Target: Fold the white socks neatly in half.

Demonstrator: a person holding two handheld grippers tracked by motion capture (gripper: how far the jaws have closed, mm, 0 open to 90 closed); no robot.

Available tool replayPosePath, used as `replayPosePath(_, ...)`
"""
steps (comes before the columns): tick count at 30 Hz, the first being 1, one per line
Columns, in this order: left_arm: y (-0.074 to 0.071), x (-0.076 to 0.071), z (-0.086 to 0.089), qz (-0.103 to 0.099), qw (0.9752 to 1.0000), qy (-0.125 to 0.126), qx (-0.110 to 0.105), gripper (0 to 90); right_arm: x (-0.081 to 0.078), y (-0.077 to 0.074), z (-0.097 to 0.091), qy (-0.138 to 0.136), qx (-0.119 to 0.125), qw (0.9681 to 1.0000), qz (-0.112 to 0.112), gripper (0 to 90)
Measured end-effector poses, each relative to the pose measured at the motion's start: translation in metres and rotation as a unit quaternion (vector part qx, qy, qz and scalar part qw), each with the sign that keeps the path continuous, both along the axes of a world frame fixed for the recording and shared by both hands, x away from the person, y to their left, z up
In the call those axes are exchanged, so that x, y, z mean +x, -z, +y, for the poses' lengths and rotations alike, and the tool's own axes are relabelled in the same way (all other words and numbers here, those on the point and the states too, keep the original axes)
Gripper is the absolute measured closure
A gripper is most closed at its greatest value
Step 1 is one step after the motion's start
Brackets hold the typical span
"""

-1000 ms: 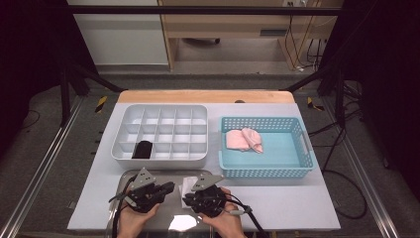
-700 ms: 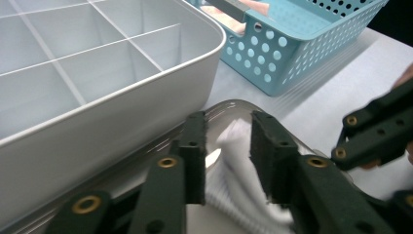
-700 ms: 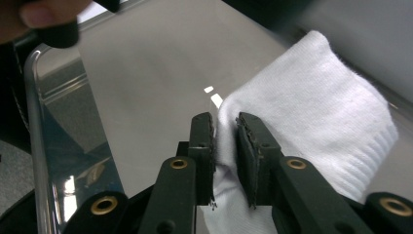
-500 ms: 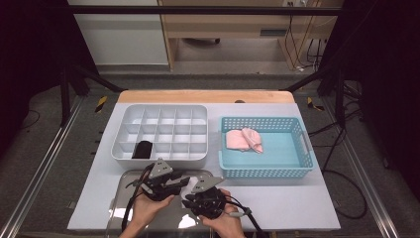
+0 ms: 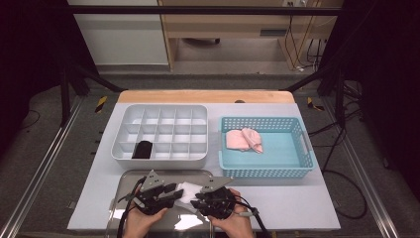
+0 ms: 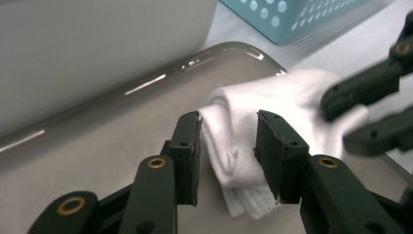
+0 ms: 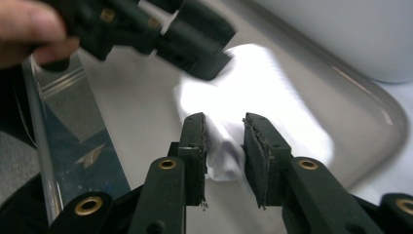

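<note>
White sock (image 6: 253,117) on steel tray (image 6: 122,126); left gripper (image 6: 228,141) jaws part-open, straddling its folded end; right gripper (image 7: 225,146) jaws just widening, sock between, not clamped.

The left gripper (image 5: 171,192) has moved right over the metal tray (image 5: 130,174), toward the right gripper (image 5: 197,201), and now straddles the near end of the white sock (image 6: 243,131). Both grippers' jaws have just been opening, with the sock between each pair.
</note>
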State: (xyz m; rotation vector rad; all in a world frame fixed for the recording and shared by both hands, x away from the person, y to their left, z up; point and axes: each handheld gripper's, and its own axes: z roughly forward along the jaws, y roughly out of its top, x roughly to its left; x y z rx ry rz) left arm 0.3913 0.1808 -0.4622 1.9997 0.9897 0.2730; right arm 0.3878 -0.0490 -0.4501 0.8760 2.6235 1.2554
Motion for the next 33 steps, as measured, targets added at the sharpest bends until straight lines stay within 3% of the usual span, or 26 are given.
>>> replayPosePath(8,0.004,-0.008,-0.002,-0.007,0.9999,-0.005,0.005,57.1,0.001,-0.015,-0.015,0.04,0.05,0.9977,-0.022,73.0)
replayPosePath(14,0.005,-0.009,-0.002,-0.006,0.9999,-0.009,0.003,53.2,0.0,-0.001,-0.01,0.039,0.021,0.9989,-0.012,78.6)
replayPosePath(19,0.004,-0.009,-0.001,0.001,0.9999,-0.013,-0.003,47.5,-0.004,0.011,-0.014,0.039,0.014,0.9991,0.003,80.2)
replayPosePath(22,0.005,-0.009,-0.001,0.003,0.9999,-0.012,-0.001,46.6,-0.004,0.006,-0.019,0.044,0.023,0.9988,0.001,78.7)
replayPosePath(26,0.005,-0.01,-0.002,0.001,0.9999,-0.01,0.002,45.8,-0.004,-0.007,-0.023,0.053,0.051,0.9971,-0.022,78.6)
replayPosePath(30,0.004,-0.011,-0.004,-0.003,0.9999,-0.01,0.006,45.0,-0.004,-0.007,-0.019,0.052,0.067,0.9961,-0.026,78.3)
replayPosePath(33,0.004,-0.011,-0.004,-0.002,0.9999,-0.01,0.007,44.7,-0.003,-0.005,-0.013,0.048,0.062,0.9965,-0.028,79.2)
